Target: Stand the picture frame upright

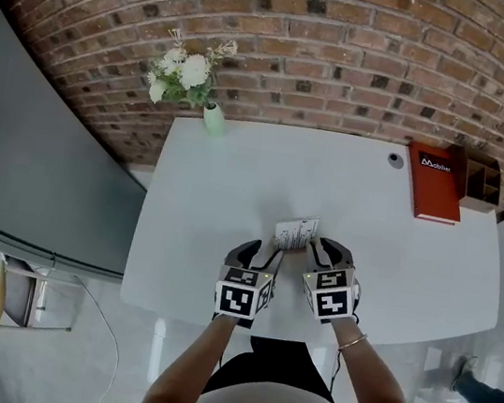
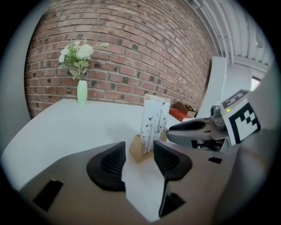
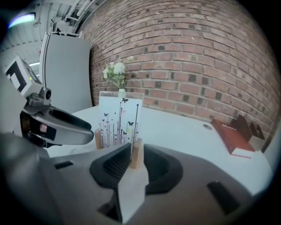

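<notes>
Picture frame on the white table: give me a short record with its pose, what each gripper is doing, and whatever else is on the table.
picture frame: upright on its wooden base, near the front edge of the table
left gripper: jaws apart, nothing gripped; frame base just past the tips, untouched
right gripper: jaws closed on the other end of the frame's base
other items: green vase of white flowers, back left; red book, back right
task state: frame stands; right grip not yet released

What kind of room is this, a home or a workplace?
Probably an office or studio, though a home is possible: a bare brick wall behind a white desk, a red book beside a wooden organiser, and a vase of white flowers.
</notes>
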